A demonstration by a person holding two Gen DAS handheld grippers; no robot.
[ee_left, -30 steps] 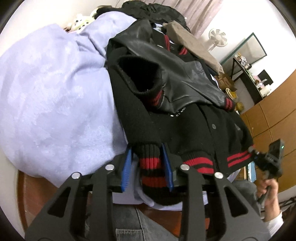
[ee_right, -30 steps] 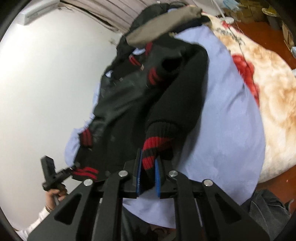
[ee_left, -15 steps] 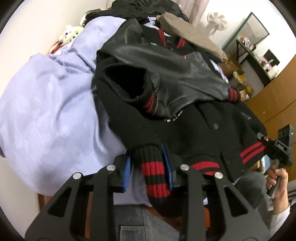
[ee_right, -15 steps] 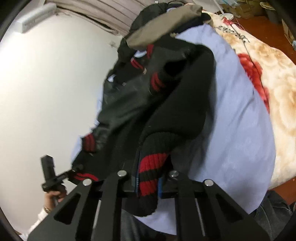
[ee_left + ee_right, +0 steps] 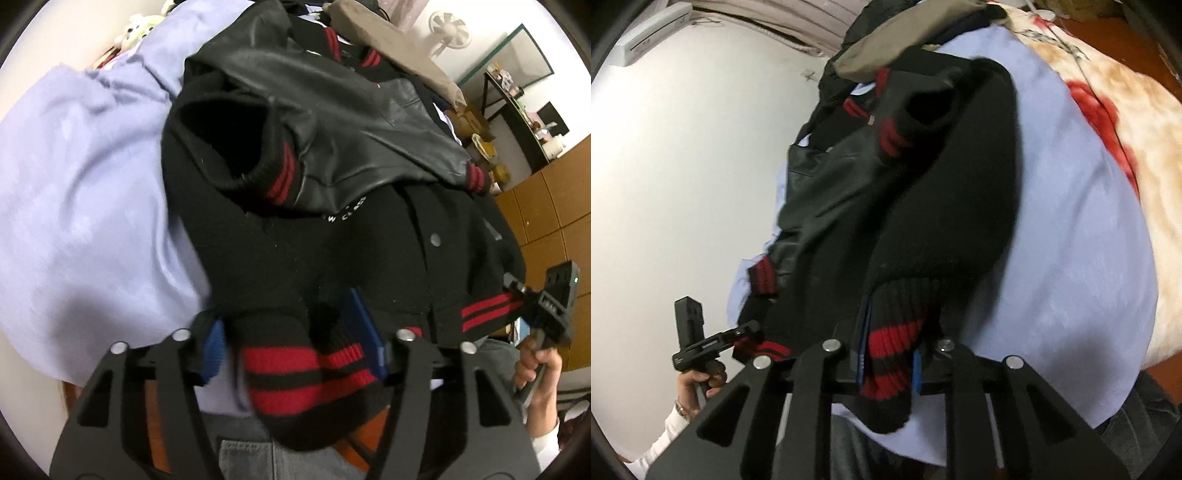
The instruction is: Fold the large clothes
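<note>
Black varsity jacket (image 5: 332,251) w/ red-striped ribbed trim lies spread on a lilac duvet (image 5: 81,192) on the bed, filling the centre of both wrist views. Leather-look sleeves are already crossed over the chest, so the sleeve step looks done; body not yet folded. Left gripper (image 5: 295,343), bottom centre of left view: jaws opening, striped hem corner (image 5: 306,373) between the blue pads, right pad looks just clear of the knit, grip seems released. Right gripper (image 5: 890,360), bottom centre of right view: jaws opening slightly but pads look pressed on the other hem corner (image 5: 894,343). Left to do, prob.: fold hem up toward collar, smooth.
</note>
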